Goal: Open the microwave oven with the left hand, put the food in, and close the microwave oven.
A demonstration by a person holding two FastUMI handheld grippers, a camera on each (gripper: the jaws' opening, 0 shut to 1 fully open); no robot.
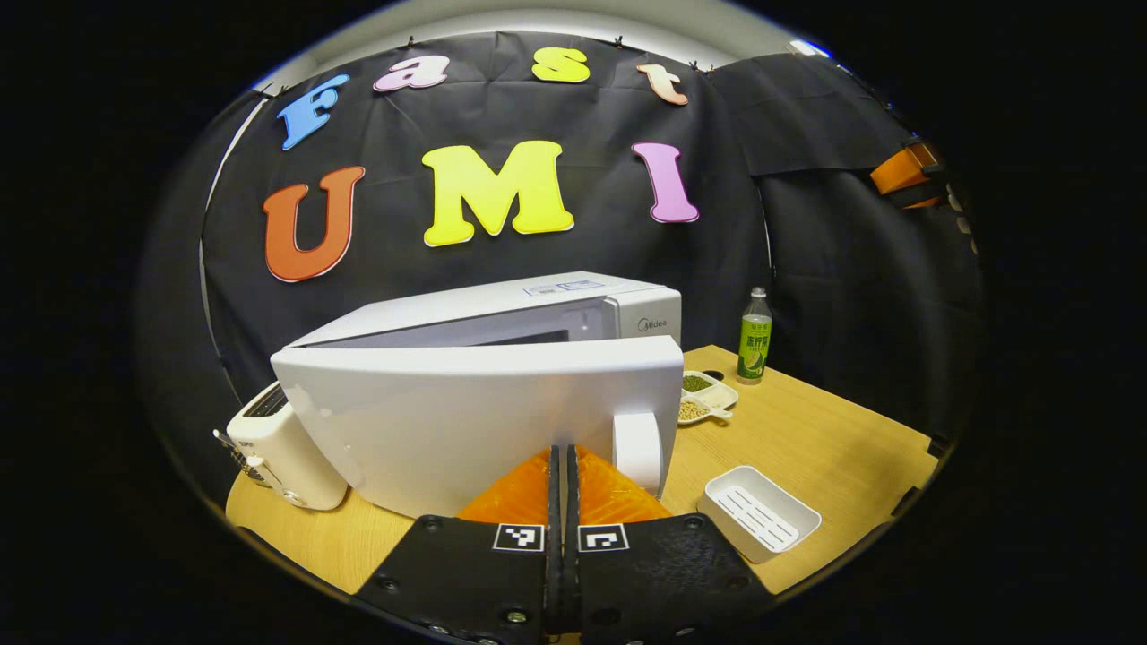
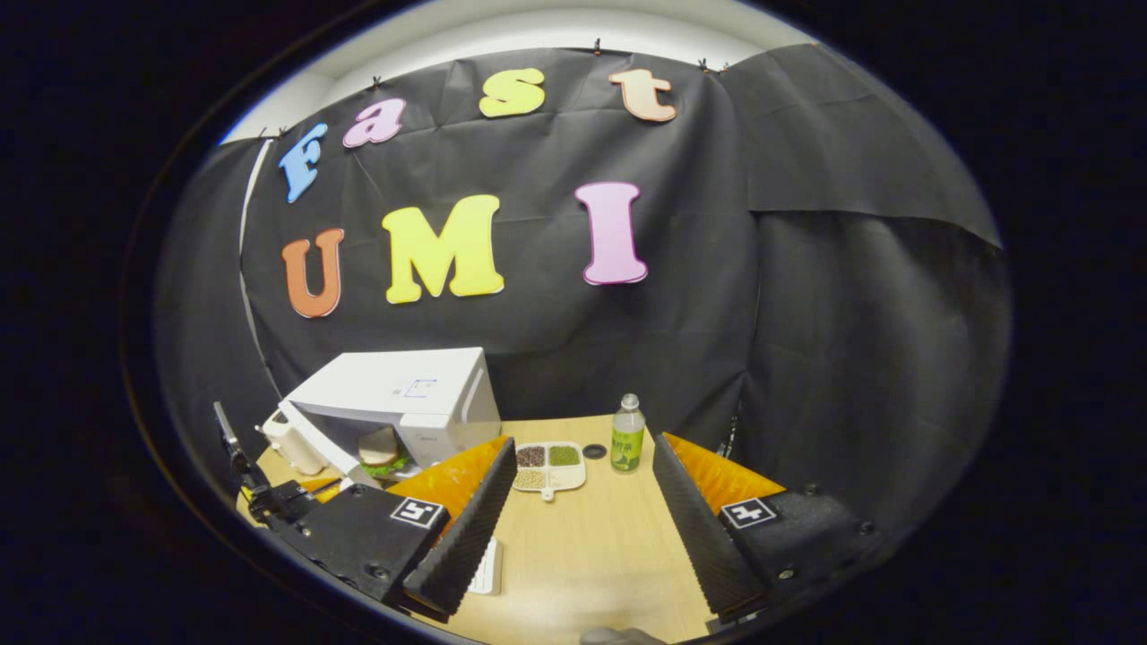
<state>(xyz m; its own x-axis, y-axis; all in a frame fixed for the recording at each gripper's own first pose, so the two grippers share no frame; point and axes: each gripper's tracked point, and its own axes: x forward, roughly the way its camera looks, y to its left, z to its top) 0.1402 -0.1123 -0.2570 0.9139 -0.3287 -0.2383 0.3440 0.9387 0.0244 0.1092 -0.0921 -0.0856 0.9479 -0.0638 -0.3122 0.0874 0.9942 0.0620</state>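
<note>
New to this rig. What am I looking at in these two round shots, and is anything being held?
No robot arm: a person carries a two-finger gripper in each hand, with a fisheye camera riding on each.

The left gripper view looks along the left gripper, whose fingers are closed together on nothing, just in front of the microwave door. The door stands partly open.

The right gripper view looks along the right gripper, fingers wide apart and empty, farther back over the wooden table. From there you can see a sandwich already inside the microwave.

Also on the table: a toaster, a green bottle, a divided dish of beans and a white tray.
</note>
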